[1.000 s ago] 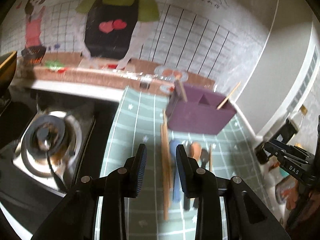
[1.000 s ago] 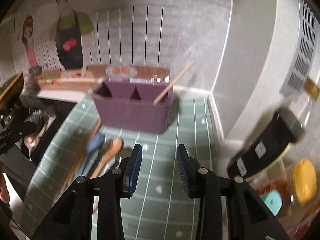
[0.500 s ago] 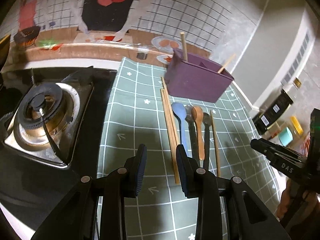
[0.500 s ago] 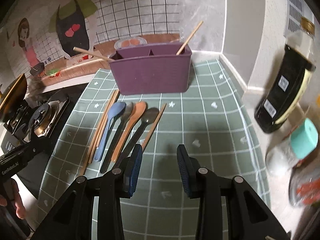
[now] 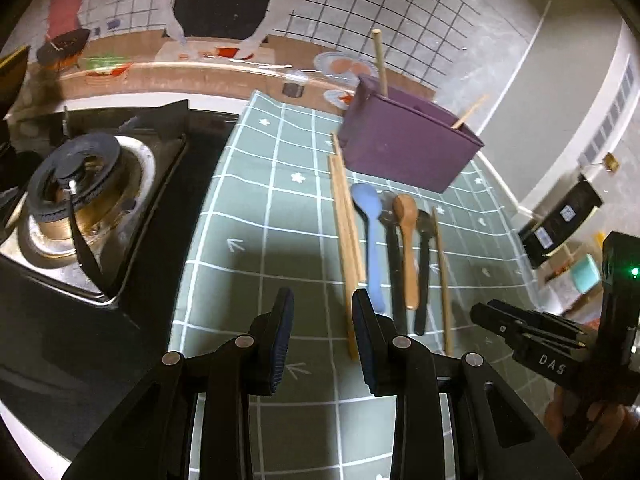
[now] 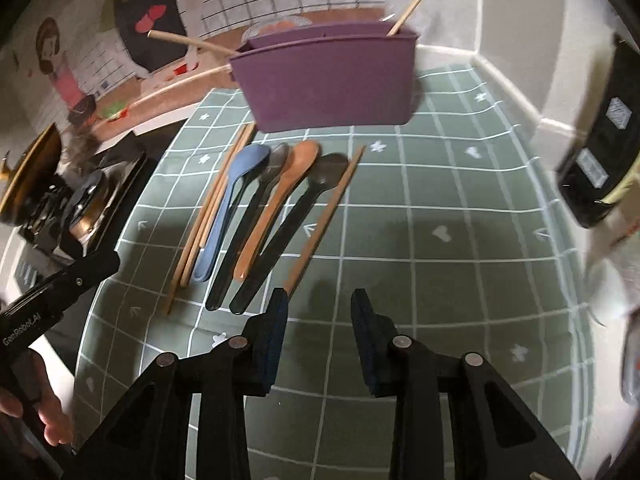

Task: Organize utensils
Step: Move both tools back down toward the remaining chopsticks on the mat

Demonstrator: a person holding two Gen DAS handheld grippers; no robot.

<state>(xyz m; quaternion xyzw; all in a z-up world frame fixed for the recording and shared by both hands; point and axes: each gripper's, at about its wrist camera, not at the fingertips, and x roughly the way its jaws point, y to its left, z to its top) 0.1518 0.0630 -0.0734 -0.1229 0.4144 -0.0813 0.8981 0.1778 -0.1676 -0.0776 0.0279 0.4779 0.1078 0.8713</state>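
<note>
Both the left gripper (image 5: 320,320) and the right gripper (image 6: 318,320) hover with fingers wide and empty. The utensils lie mid-frame before the purple holder (image 6: 328,80); best lower the right gripper squarely over the lone chopstick (image 6: 320,224), pinching near its end.

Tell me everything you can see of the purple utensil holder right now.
The purple utensil holder is a matte, plastic-looking rectangular box, open-topped with an inner divider, standing upright at the far end of the green grid mat. Two wooden chopsticks lean out of it, one at each end. Neither gripper touches it; the loose utensils lie in front of it.
</note>
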